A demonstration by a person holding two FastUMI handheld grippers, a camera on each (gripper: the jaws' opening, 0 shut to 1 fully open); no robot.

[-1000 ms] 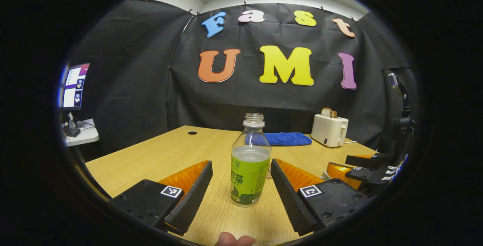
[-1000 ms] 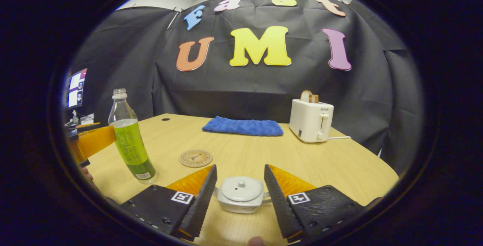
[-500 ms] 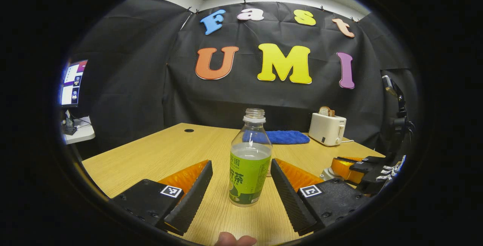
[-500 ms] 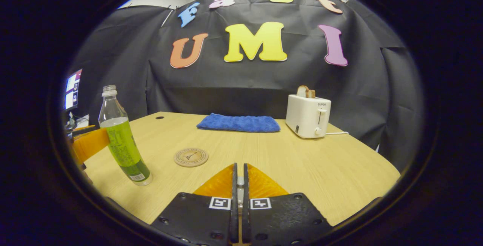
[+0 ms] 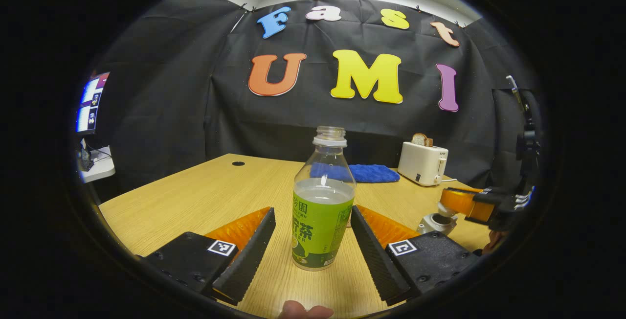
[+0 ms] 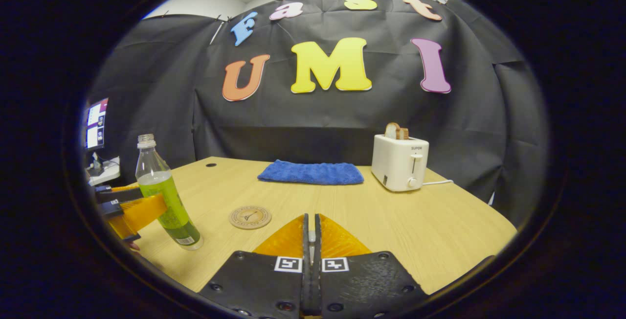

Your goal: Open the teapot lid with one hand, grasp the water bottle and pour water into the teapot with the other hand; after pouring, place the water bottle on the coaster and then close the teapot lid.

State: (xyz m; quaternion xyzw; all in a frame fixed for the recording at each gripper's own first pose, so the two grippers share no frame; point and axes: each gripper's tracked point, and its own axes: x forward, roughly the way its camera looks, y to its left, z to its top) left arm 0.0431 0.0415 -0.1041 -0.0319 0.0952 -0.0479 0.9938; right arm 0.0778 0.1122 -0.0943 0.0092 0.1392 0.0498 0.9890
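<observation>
holding the lid knob (image 6: 311, 235) pinched in my right gripper (image 6: 311, 240), fingers drawn together with just a sliver of grey showing between them. from the left gripper view the right gripper (image 5: 477, 204) hangs just above the teapot (image 5: 436, 221), whose mouth looks dark and open, so i judge the lid is off and step one is in hand or done; the lid itself is too small there to make out

my left gripper (image 5: 313, 240) stands apart, one finger on each side of the water bottle (image 5: 323, 206), neither finger touching it that i can see. bottle is upright on the table (image 5: 205, 196), uncapped, roughly half full of clear liquid, green label facing me. in the right gripper view the same bottle (image 6: 166, 196) stands near the table's left edge, with the coaster (image 6: 250, 217) bare and a little to its right

judgement: the step now is grasping the bottle. next move calls for closing the left fingers squarely on the labelled body, low enough to stay stable, then lifting and carrying it toward the teapot while the right keeps the lid clear of the opening. no cap, so any tilt on the way risks spilling

blue cloth (image 6: 311, 172) and toaster (image 6: 400, 162) sit at the far side, not involved
</observation>
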